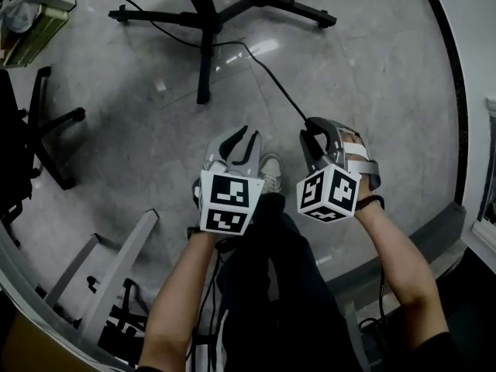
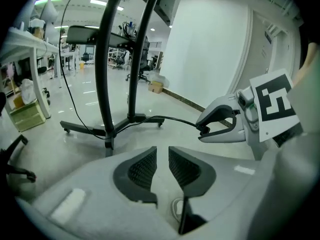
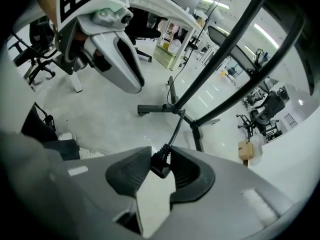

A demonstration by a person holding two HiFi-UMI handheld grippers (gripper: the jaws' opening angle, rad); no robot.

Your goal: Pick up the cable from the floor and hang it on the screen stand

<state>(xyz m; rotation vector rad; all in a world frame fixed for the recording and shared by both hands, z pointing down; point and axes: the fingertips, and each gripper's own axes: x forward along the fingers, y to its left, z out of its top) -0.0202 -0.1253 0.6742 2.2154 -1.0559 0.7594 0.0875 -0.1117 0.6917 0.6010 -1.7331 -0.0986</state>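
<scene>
1. Right gripper view: the right gripper [image 3: 161, 156] pinches the cable [image 3: 175, 130] by its black plug, at centre frame.
2. Left gripper view: the left gripper [image 2: 162, 160] stands parted, with nothing between.
3. Only the head view shows the cable trailing toward the upper left, across the screen stand [image 1: 206, 29] legs.

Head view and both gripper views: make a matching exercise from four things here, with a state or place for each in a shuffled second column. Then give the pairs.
Things:
1. left gripper
2. right gripper
3. cable
4. stand

States or places:
A. shut on the cable's end
B. black legs spread on the floor
C. open, nothing between the jaws
D. one end lifted, the rest trailing down to the floor by the stand

Pairs: 1-C, 2-A, 3-D, 4-B
</scene>
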